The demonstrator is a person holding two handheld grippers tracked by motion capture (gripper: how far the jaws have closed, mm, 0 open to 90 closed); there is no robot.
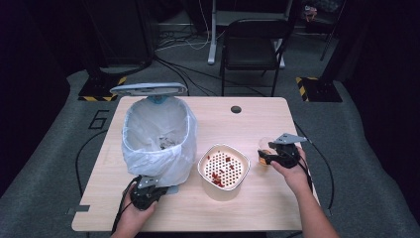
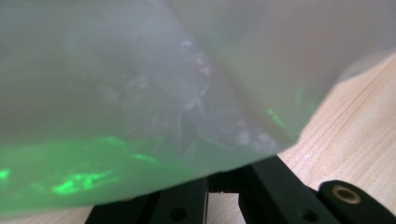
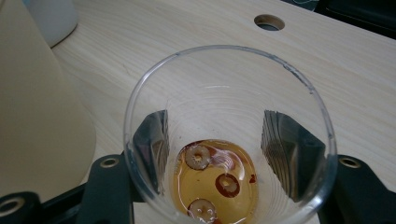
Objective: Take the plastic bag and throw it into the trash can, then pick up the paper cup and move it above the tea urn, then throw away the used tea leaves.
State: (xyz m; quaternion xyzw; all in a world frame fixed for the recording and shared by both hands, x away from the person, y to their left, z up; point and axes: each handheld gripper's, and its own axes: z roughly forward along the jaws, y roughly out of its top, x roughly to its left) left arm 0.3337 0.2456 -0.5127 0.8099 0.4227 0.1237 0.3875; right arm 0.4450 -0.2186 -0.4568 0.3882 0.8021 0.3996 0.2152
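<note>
Clasping a glass cup [image 3: 229, 135], the right hand-held gripper [image 3: 215, 140] view reveals floating slices [image 3: 197, 157].

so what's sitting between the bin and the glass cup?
High view: the white strainer bowl with red bits sits between the lined bin and the glass cup; bare tabletop otherwise.

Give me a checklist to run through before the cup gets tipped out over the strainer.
1. Right gripper around the cup: ok, a jaw on each side of the glass.
2. Cup upright, liquid and round slices at the bottom: ok.
3. Strainer free to receive, beside the cup: ok.
4. Left gripper holding the bin bag: ok, shut at the bag's lower edge.
5. Bin lid open: ok.
6. Firmness of the grip on the cup: cannot tell.
</note>
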